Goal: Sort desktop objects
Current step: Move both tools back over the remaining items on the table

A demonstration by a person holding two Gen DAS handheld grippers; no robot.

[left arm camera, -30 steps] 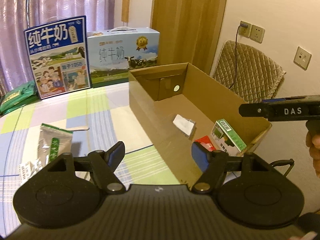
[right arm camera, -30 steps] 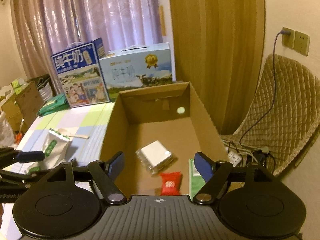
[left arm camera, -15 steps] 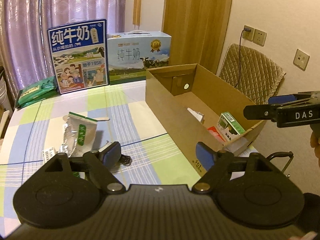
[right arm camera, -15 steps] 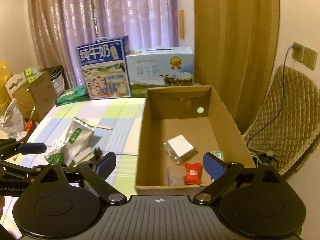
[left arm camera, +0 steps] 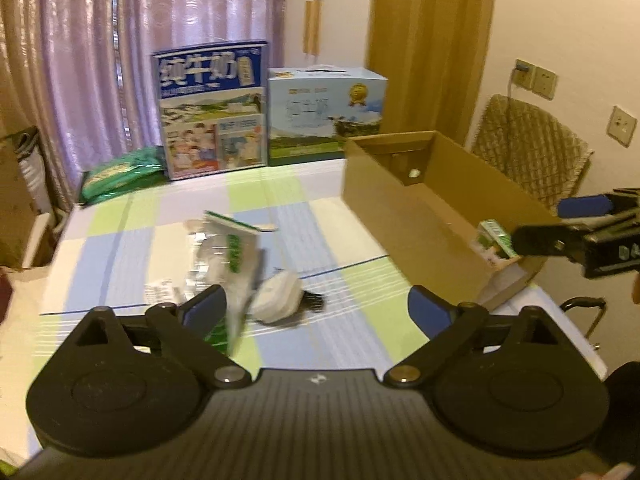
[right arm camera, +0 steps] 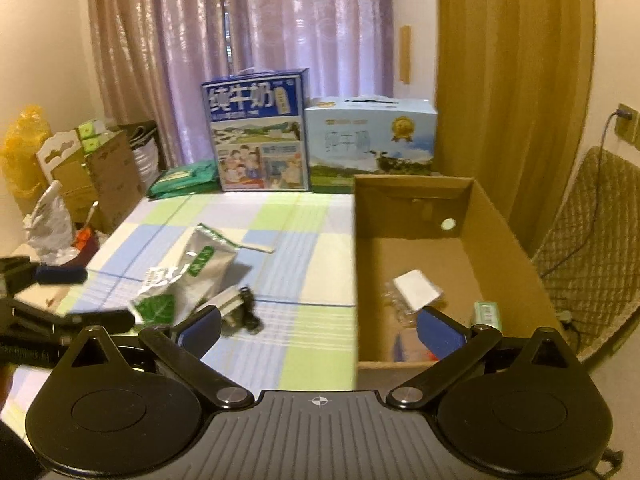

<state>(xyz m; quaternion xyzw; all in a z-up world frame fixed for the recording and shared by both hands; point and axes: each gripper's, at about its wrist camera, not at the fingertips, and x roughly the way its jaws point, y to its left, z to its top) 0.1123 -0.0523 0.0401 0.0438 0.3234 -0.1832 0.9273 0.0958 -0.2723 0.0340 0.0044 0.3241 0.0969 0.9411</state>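
An open brown cardboard box (right arm camera: 416, 216) sits on the right side of the checked green, blue and white tablecloth (right arm camera: 304, 224). Inside it lie a white square packet (right arm camera: 416, 290) and, nearer its right wall, a small green-and-white carton (right arm camera: 487, 314). Left of the box, a silver foil pouch with a green label (right arm camera: 198, 270) lies on the cloth, a white plug with black cable (left arm camera: 280, 298) just beside it. Behind them, two milk cartons (right arm camera: 260, 132) stand side by side.
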